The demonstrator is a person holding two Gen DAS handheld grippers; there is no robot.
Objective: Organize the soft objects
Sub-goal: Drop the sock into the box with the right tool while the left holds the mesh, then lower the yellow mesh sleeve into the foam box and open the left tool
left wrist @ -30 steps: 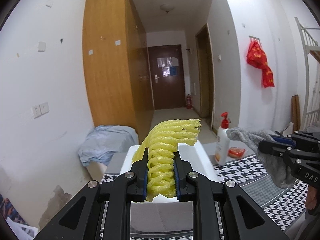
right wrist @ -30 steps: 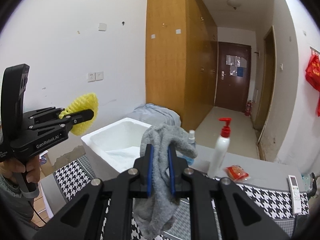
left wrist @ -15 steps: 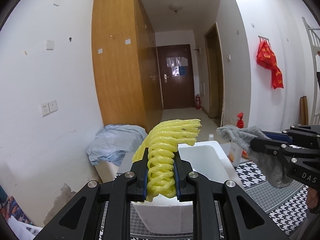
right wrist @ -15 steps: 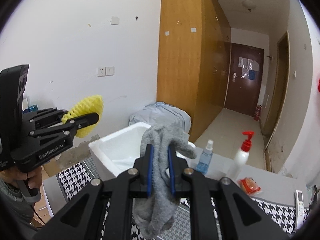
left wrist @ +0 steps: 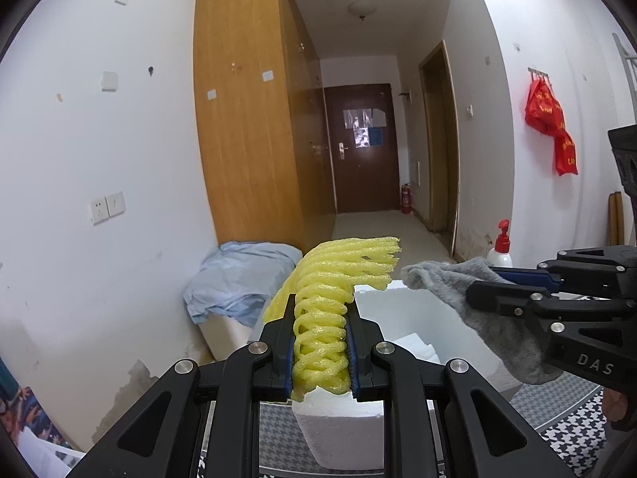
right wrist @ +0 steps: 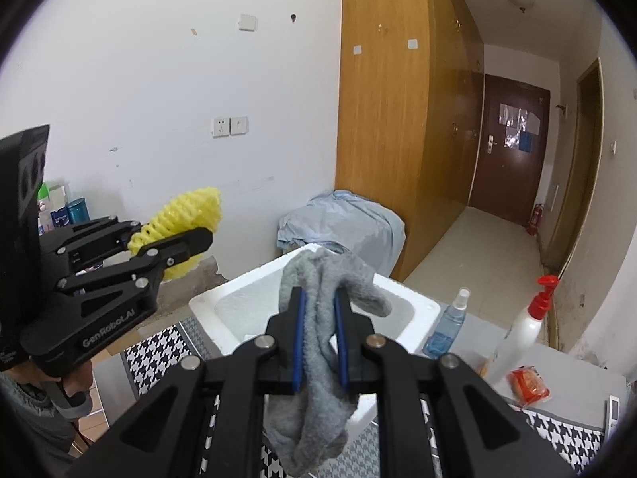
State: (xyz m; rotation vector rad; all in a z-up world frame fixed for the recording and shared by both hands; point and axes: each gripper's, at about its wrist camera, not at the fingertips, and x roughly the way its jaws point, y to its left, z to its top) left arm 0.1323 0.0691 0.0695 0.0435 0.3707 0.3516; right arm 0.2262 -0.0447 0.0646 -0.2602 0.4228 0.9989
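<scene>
My left gripper (left wrist: 320, 310) is shut on a yellow foam net sleeve (left wrist: 338, 275), which also shows in the right wrist view (right wrist: 187, 211). My right gripper (right wrist: 319, 298) is shut on a limp grey sock (right wrist: 322, 342), seen from the side in the left wrist view (left wrist: 458, 290). Both are held in the air above a white foam box (right wrist: 414, 314) that stands open on the table. The box also shows in the left wrist view (left wrist: 398, 302) just below and beyond both grippers.
A houndstooth cloth (right wrist: 159, 346) covers the table. A blue spray bottle (right wrist: 448, 326), a white pump bottle with a red top (right wrist: 525, 326), a red packet (right wrist: 527, 386) and a remote (right wrist: 611, 414) lie right of the box. A blue cloth bundle (right wrist: 342, 223) lies by the wardrobe.
Both grippers have swung left and come closer to the foam box, each still holding its object. The bottles have shifted right in both views.
</scene>
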